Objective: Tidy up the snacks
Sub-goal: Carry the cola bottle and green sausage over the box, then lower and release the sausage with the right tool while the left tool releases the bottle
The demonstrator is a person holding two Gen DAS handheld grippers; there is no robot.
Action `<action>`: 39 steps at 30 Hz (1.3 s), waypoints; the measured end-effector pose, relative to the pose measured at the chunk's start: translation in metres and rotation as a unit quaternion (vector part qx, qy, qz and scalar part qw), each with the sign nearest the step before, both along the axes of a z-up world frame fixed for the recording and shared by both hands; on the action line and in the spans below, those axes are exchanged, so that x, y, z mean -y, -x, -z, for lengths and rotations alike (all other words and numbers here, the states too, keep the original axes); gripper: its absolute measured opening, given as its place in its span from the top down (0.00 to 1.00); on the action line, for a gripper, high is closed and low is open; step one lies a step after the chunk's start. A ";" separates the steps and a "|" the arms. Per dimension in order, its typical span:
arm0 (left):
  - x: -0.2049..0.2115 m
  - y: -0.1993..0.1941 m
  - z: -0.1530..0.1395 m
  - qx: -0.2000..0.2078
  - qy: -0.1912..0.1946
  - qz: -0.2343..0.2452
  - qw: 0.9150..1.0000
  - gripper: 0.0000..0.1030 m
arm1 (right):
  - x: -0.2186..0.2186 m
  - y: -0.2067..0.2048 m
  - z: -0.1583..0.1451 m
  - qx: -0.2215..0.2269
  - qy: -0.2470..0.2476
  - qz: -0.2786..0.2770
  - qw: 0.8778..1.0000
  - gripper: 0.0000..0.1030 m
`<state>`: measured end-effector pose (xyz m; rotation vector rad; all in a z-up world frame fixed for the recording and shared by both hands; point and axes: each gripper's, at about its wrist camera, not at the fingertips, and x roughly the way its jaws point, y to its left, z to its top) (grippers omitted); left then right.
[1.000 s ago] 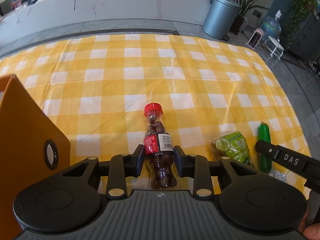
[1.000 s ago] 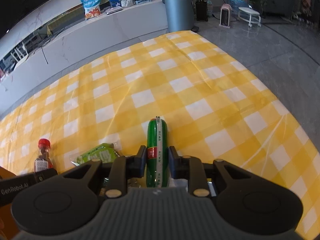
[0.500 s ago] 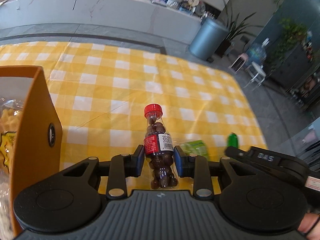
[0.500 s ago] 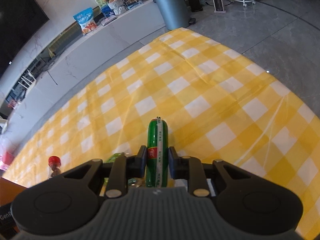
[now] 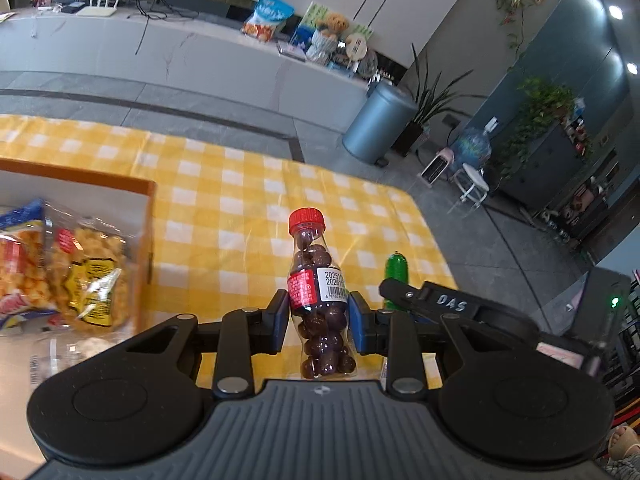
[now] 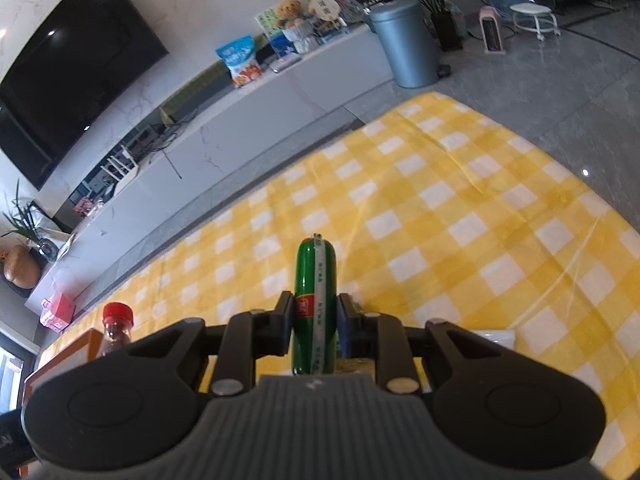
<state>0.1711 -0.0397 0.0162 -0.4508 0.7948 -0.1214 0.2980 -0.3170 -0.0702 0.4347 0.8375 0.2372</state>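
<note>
Snack bags [image 5: 60, 272] in box [image 5: 149, 216], bottle [image 5: 318, 300] right of it

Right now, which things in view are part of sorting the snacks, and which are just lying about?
Part of the job:
- left gripper, shut on the candy bottle
- right gripper, shut on the green sausage
- orange box with the popcorn bag inside

Just lying about:
- checked cloth
- bin
- chip bag on the counter
- TV

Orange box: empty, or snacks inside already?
Not empty: the orange box holds a clear bag of yellow puffed snacks in the left wrist view.
</note>
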 end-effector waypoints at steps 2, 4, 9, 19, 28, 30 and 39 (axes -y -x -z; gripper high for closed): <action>-0.009 0.010 -0.007 0.007 -0.002 -0.005 1.000 0.66 | -0.010 0.009 -0.007 0.018 0.006 -0.013 1.000 0.80; -0.020 0.018 -0.013 0.013 -0.007 -0.012 1.000 0.66 | -0.020 0.020 -0.016 0.037 0.012 -0.026 0.999 0.80; -0.049 0.035 -0.021 0.021 -0.017 -0.037 0.999 0.66 | -0.046 0.050 -0.036 0.085 0.004 -0.060 0.995 0.80; -0.119 0.065 -0.024 0.017 -0.007 -0.071 0.997 0.66 | -0.119 0.102 -0.076 0.127 -0.005 -0.145 0.981 0.80; -0.161 0.074 -0.008 -0.015 -0.031 -0.067 0.997 0.66 | -0.191 0.127 -0.085 0.119 0.038 -0.239 0.963 0.80; -0.167 0.072 -0.002 -0.031 -0.039 -0.058 0.997 0.66 | -0.203 0.129 -0.079 0.105 0.051 -0.256 0.960 0.80; -0.193 0.073 0.032 -0.079 -0.033 -0.047 0.995 0.66 | -0.240 0.120 -0.041 0.005 0.081 -0.300 0.950 0.80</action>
